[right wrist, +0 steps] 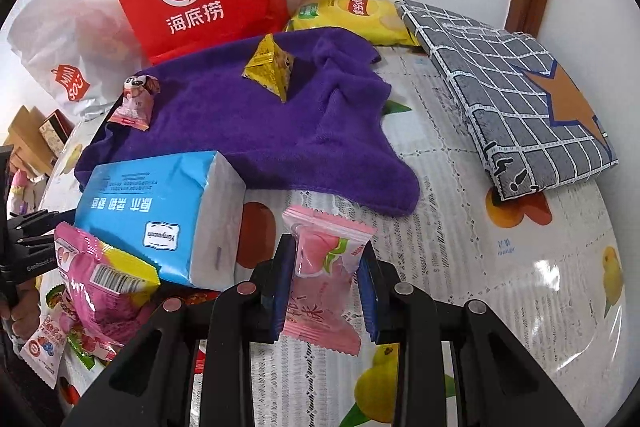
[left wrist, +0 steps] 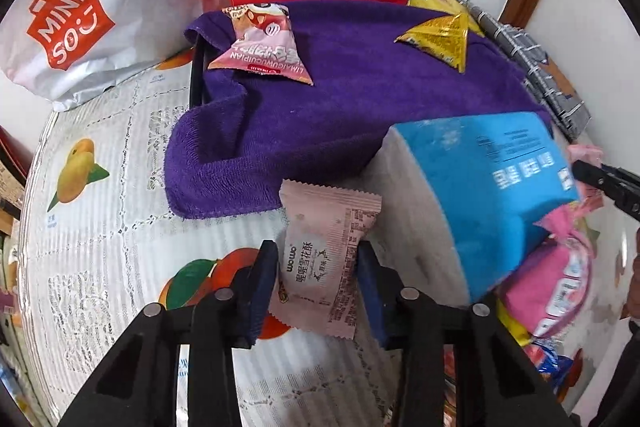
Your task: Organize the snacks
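The left gripper is clamped on a pale pink nougat packet, near the purple towel. The right gripper is clamped on a pink peach candy packet, right of the blue tissue pack. A yellow triangular snack lies far on the towel.

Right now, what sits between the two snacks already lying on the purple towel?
Nothing: in both wrist views, only bare purple towel lies between the pink triangular packet and the yellow triangular packet.
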Demonstrator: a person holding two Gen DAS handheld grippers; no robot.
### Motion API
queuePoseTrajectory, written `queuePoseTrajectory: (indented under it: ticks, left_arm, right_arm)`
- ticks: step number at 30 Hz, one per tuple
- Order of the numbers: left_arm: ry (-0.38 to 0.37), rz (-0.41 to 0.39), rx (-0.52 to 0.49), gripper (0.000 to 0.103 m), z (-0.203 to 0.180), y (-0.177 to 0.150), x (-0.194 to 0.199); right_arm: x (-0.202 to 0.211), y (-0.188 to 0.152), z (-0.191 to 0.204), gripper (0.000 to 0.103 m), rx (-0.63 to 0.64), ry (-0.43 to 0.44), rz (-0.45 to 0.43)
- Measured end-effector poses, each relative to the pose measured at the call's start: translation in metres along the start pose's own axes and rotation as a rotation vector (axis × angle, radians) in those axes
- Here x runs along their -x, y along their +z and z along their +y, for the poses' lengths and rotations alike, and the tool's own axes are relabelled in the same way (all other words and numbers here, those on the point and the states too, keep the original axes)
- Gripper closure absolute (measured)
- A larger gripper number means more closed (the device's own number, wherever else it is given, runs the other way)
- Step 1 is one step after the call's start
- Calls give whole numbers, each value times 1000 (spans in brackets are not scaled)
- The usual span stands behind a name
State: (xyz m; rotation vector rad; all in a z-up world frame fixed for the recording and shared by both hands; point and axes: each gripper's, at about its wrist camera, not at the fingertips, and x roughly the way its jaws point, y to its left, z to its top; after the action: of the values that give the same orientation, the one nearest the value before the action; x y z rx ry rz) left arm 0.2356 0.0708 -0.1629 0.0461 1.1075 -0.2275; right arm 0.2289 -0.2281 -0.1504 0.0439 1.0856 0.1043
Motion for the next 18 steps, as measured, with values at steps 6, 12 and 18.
queuePoseTrajectory:
  ticks: [6,12,18]
  left_arm:
    - [-17,-29,18,67,2,-5,22]
    - [1,-74,46,67,6,-11,50]
    - [-43,-112,72,67,4,-17,76]
  right_arm:
    - [12,2,8,73,16,13,-31]
    - [32,0,14,73,31,23,-69]
    - [52,-7,22,73,59,30,-101]
